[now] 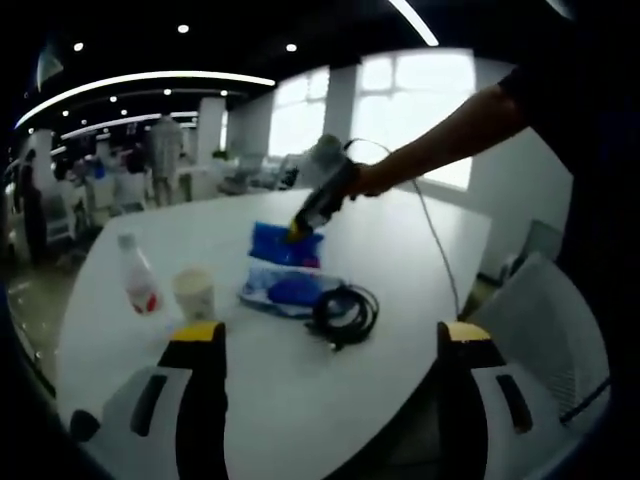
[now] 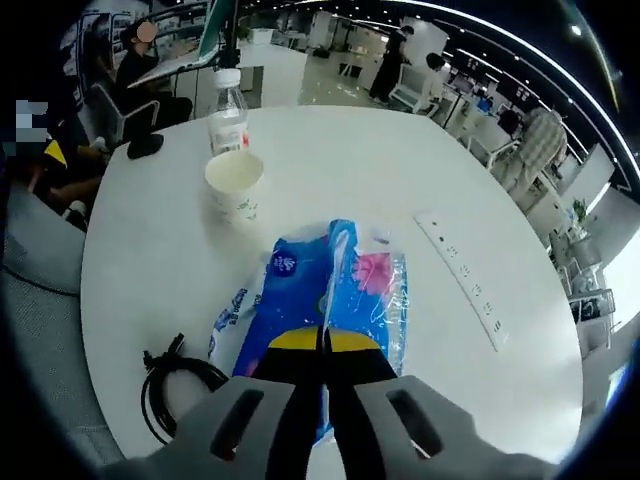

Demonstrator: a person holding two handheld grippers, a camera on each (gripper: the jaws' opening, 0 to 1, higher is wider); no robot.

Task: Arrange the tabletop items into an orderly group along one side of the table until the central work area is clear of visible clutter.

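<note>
Two plastic tissue packs lie in the middle of the white round table [image 1: 150,350]. In the left gripper view, the blue pack [image 1: 285,243] sits behind a paler one [image 1: 283,291]. My right gripper [image 1: 298,233] reaches in from the right on a person's arm and pinches the blue pack's top. In the right gripper view its yellow-tipped jaws [image 2: 325,340] are shut on a raised fold of the blue pack [image 2: 290,290]. My left gripper [image 1: 330,335] hangs open over the near table edge, holding nothing. A paper cup [image 1: 194,293] [image 2: 235,185] and a small bottle [image 1: 138,275] [image 2: 228,115] stand side by side.
A coiled black cable [image 1: 345,312] [image 2: 175,385] lies beside the packs. A white power strip [image 2: 465,280] lies on the table's other side, and a small dark object [image 2: 145,145] sits near the far rim. Chairs [image 1: 545,320] and people ring the table.
</note>
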